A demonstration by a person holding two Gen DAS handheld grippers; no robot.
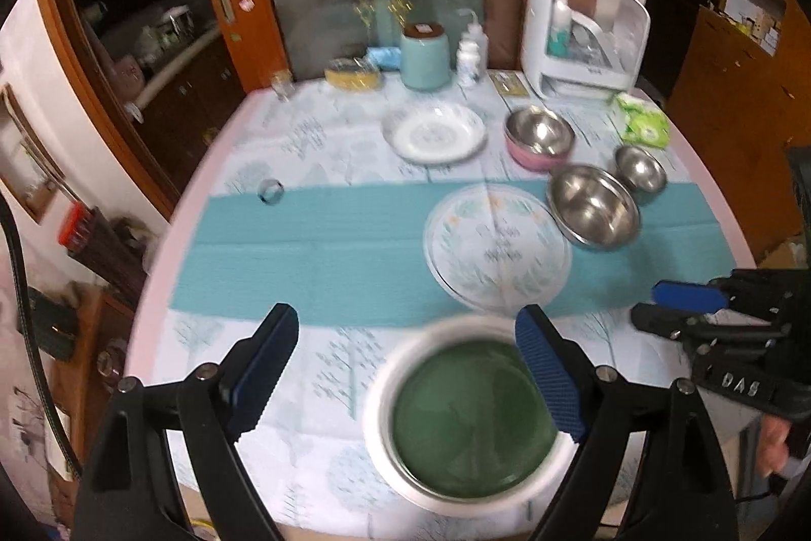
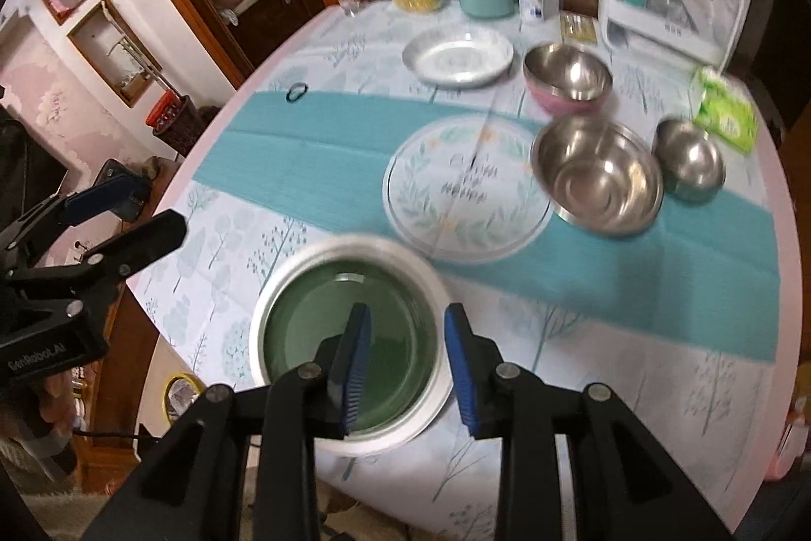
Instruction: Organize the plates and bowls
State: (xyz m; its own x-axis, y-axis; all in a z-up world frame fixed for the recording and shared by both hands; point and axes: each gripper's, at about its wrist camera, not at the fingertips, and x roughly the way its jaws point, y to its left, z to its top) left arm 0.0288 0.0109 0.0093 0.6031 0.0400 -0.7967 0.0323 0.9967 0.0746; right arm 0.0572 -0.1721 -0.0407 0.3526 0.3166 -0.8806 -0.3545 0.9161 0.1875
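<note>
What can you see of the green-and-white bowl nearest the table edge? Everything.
The green-and-white bowl is round, with a white outer wall and rim and a glossy dark green inside; it looks ceramic. It sits upright and empty on the tree-print tablecloth, near the table's front edge, apart from the large floral plate behind it. Nothing grips it.

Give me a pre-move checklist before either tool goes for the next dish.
1. Left tool free: ok, its jaws stand wide with nothing between them.
2. Right tool free: ok, its jaws are apart and grip nothing.
3. Green plate set down: ok, it lies flat near the table's front edge.
4. Floral plate reachable: ok, it lies uncovered on the teal runner.
5. Steel bowls separate: ok, the large bowl, small bowl and pink bowl are unstacked.
6. Large bowl clear of the floral plate: cannot tell, their rims overlap in view.
</note>
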